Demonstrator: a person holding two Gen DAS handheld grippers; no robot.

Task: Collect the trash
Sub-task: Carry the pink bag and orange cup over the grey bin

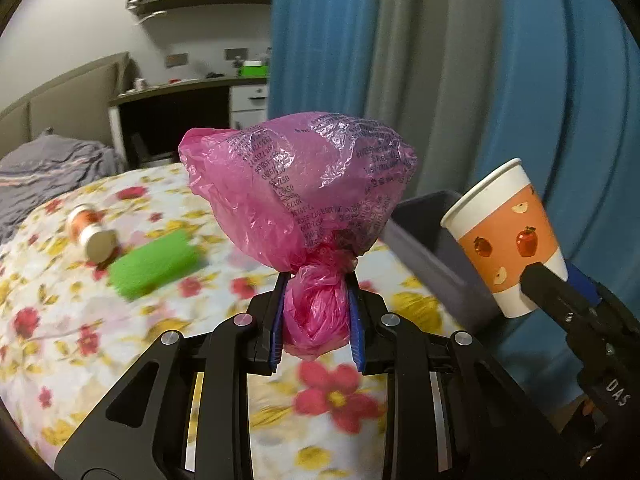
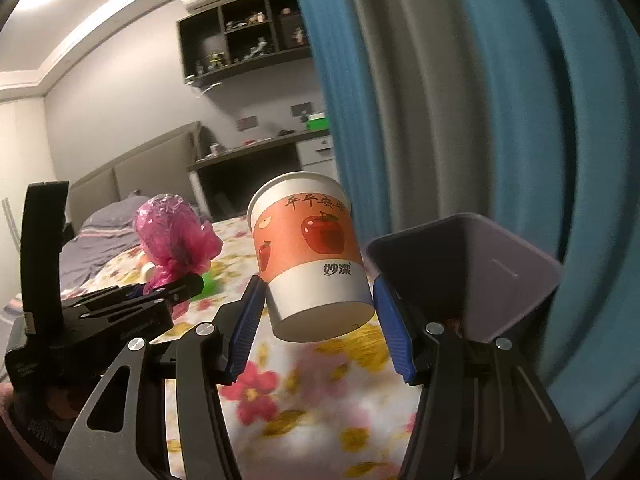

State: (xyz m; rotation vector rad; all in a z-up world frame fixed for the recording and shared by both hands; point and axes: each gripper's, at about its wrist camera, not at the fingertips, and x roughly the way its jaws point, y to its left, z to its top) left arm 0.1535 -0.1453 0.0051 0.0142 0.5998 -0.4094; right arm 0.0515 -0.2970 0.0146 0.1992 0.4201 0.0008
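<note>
My left gripper is shut on the knotted end of a pink plastic bag, held above the floral bed; the bag also shows in the right wrist view. My right gripper is shut on a paper cup with apple prints, held upright above the bed; the cup also shows in the left wrist view. A grey bin stands just right of the cup at the bed's edge; it also shows in the left wrist view.
On the floral bedspread lie a green sponge-like block and a small orange-labelled bottle on its side. Blue-grey curtains hang at the right. A desk and shelves stand at the back.
</note>
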